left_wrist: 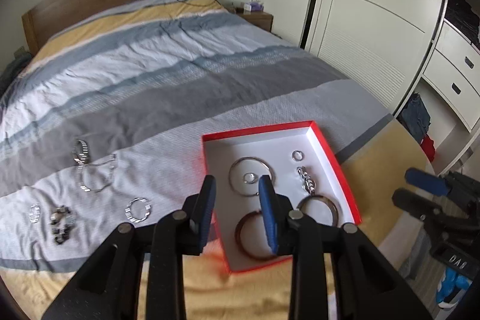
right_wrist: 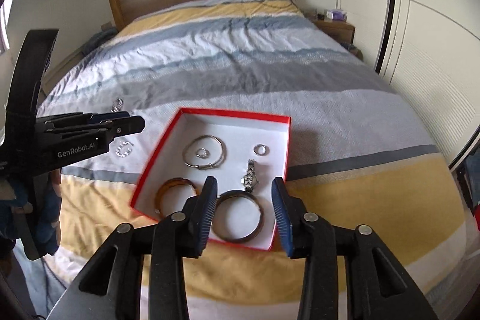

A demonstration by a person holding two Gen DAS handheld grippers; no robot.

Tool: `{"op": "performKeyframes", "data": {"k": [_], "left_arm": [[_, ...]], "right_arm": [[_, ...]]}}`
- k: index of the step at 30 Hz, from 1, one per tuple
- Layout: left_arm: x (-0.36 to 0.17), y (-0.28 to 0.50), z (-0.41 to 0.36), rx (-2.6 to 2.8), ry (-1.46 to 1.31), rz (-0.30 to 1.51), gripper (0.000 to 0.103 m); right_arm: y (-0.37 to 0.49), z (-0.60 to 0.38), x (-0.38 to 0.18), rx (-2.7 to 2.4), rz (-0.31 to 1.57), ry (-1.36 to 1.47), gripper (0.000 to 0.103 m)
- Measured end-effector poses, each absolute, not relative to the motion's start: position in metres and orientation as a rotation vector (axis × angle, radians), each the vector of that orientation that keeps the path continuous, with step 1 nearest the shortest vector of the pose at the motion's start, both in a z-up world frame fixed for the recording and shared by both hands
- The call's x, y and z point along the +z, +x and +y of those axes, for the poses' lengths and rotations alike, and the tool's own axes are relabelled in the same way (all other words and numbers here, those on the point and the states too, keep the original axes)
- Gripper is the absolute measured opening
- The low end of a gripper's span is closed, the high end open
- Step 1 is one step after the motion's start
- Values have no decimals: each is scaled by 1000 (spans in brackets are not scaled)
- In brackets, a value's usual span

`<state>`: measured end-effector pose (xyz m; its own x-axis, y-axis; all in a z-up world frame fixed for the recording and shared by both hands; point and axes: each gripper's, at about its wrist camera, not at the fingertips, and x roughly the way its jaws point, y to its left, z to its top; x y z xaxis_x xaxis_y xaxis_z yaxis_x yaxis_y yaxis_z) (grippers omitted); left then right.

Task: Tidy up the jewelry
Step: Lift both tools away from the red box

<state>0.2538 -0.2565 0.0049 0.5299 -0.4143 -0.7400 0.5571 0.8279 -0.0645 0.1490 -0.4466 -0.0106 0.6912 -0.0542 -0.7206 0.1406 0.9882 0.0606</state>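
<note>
In the left wrist view, the left gripper (left_wrist: 237, 185) hangs above the near left edge of the red box (left_wrist: 330, 152) on the bed, jaws parted, nothing between them. Inside the box lie a silver bangle (left_wrist: 237, 167), a small ring (left_wrist: 297, 155) and a watch (left_wrist: 307, 182). Left of the box, bracelets (left_wrist: 81, 153) rest on the striped duvet (left_wrist: 150, 74).

In the right wrist view, the right gripper (right_wrist: 244, 188) stands released over the box's near edge, above a grey bangle (right_wrist: 261, 218); an amber bangle (right_wrist: 163, 191) lies to its left. The left gripper's body reads "GenRobot.AI".

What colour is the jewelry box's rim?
Red outside, white inside; the box shows best in the right wrist view.
</note>
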Motion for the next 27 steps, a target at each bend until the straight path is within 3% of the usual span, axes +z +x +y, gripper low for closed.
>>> {"op": "performKeyframes", "data": {"k": [14, 16, 18, 25, 27], "left_arm": [[128, 136, -89, -360, 162, 628, 28], [143, 119, -63, -330, 148, 608, 32], [156, 100, -37, -295, 136, 577, 42], [192, 52, 40, -192, 86, 488, 46], [198, 42, 59, -164, 58, 473, 51]], "right_arm": [[36, -354, 105, -3, 578, 72, 43], [22, -340, 119, 21, 546, 77, 43], [8, -326, 132, 38, 519, 69, 43], [-34, -278, 171, 115, 422, 35, 50], [-42, -266, 179, 138, 402, 25, 51]]}}
